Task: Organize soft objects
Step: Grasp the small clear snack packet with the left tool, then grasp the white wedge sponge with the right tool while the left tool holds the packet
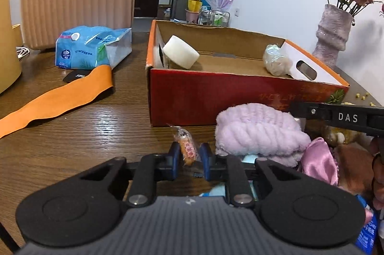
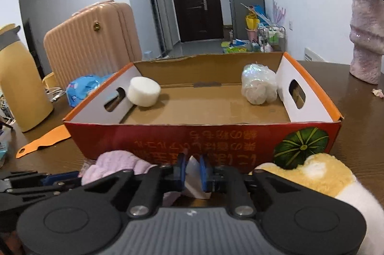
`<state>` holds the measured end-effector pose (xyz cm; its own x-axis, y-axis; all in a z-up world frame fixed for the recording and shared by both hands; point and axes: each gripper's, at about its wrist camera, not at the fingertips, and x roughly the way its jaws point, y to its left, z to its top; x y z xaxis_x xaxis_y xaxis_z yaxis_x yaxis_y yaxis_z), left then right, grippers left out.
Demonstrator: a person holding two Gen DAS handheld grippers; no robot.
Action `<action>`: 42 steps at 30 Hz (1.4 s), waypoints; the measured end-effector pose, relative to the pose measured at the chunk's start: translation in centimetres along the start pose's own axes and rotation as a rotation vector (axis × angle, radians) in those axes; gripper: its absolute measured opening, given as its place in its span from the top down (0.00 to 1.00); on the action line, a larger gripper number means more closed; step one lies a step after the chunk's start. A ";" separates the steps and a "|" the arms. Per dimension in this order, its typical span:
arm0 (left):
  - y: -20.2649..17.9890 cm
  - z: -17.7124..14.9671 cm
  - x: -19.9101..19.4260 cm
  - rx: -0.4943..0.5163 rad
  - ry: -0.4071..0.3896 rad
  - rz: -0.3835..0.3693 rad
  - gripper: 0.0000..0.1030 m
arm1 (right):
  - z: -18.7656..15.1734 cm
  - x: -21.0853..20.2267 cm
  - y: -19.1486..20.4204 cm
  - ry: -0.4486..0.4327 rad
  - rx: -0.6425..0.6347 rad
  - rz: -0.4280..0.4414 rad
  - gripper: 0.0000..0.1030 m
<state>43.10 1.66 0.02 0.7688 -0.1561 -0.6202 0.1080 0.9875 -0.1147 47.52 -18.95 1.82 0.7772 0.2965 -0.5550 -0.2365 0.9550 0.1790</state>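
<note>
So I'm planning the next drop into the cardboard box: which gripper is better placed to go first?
Probably the left gripper: its jaws are shut on a wrapped snack, lifted before the box. The right gripper grips only a white tissue, low among the pile.

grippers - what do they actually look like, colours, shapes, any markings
Both match: the left gripper and right gripper have matte black linkage arms with silver pivot pins, two round black discs on a ribbed grey body, and blue finger pads. In the left wrist view, the right gripper's black arm carries white "DAS" lettering. No cables or sleeves show.
</note>
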 end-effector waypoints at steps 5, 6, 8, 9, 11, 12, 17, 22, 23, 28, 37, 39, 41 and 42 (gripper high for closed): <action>-0.2 0.6 -1.4 0.009 -0.039 0.054 0.82 | 0.1 -1.4 -0.2 -0.042 0.007 0.017 0.93; -0.2 0.7 -2.0 0.011 -0.059 0.071 0.82 | 0.2 -2.4 -0.1 -0.071 0.003 0.015 0.93; -0.3 0.6 -4.5 0.012 -0.112 0.093 0.82 | 0.3 -5.0 0.2 -0.135 -0.012 0.036 0.93; -0.3 0.3 -5.8 0.009 -0.130 0.092 0.82 | 0.3 -6.4 0.3 -0.155 -0.025 0.043 0.93; -0.7 -1.0 -8.6 -0.005 -0.146 0.074 0.82 | -0.5 -9.6 0.9 -0.191 -0.057 0.075 0.93; -1.0 -1.9 -9.8 -0.013 -0.144 0.057 0.82 | -1.0 -10.7 1.1 -0.193 -0.065 0.101 0.93; -2.8 -7.9 -14.2 -0.062 -0.071 -0.059 0.82 | -7.2 -16.1 3.1 -0.134 -0.138 0.205 0.93; -4.4 -12.0 -16.1 -0.020 -0.012 -0.093 0.81 | -14.0 -18.6 4.1 -0.067 -0.161 0.184 0.94; -4.6 -12.5 -16.6 -0.011 -0.002 -0.101 0.81 | -15.0 -19.0 4.2 -0.057 -0.153 0.185 0.93; -4.9 -15.3 -18.7 0.025 0.009 -0.134 0.65 | -18.5 -21.9 3.8 -0.032 -0.153 0.168 0.86; -4.6 -15.8 -18.9 -0.002 -0.021 -0.122 0.57 | -18.4 -21.7 5.9 -0.071 -0.162 0.266 0.55; -4.6 -15.6 -18.7 0.010 -0.018 -0.127 0.77 | -18.2 -20.7 6.8 -0.059 -0.186 0.254 0.54; -4.2 -15.5 -18.6 0.020 -0.016 -0.115 0.80 | -18.0 -20.0 7.4 -0.042 -0.197 0.264 0.51; -4.0 -15.4 -18.6 0.025 -0.017 -0.103 0.80 | -17.9 -19.5 7.7 -0.031 -0.201 0.263 0.48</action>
<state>18.66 0.29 0.07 0.7635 -0.2563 -0.5928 0.2024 0.9666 -0.1572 20.07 -17.27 -0.53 0.6905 0.5360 -0.4857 -0.5394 0.8290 0.1479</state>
